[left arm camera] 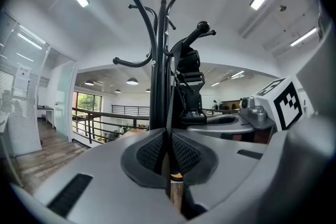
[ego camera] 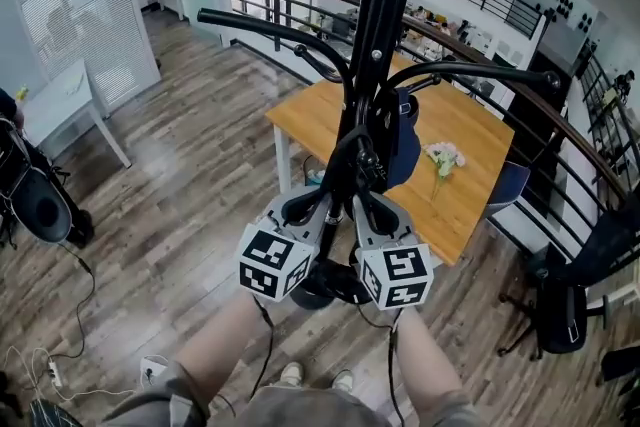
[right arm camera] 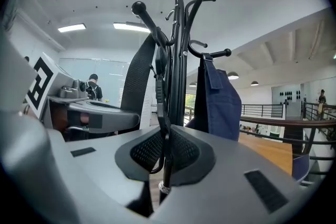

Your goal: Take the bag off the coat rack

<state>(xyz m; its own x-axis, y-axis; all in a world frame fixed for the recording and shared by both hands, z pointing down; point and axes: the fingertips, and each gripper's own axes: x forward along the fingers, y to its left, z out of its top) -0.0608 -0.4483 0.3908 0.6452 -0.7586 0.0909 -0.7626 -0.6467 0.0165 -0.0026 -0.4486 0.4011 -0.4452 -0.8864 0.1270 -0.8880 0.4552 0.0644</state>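
Observation:
A black coat rack [ego camera: 372,35] stands in front of me. Black bag straps with buckles [ego camera: 358,160] hang down its pole from a hook [left arm camera: 202,26]. The bag's body is hidden behind the pole and the grippers. My left gripper [ego camera: 326,205] is shut on a thin black strap [left arm camera: 169,113] that runs up beside the pole. My right gripper [ego camera: 364,203] is shut on a narrow strap with a clip [right arm camera: 160,107], next to a wide black strap [right arm camera: 137,76]. The two grippers sit side by side, close to the pole. A blue cloth bag [right arm camera: 218,97] hangs from another hook.
A wooden table [ego camera: 455,180] with small flowers [ego camera: 443,155] stands behind the rack. Black railings [ego camera: 300,10] run along the back. A white table [ego camera: 60,105] is at the left, a dark chair [ego camera: 560,305] at the right. The rack's curved arms [ego camera: 270,30] stick out sideways.

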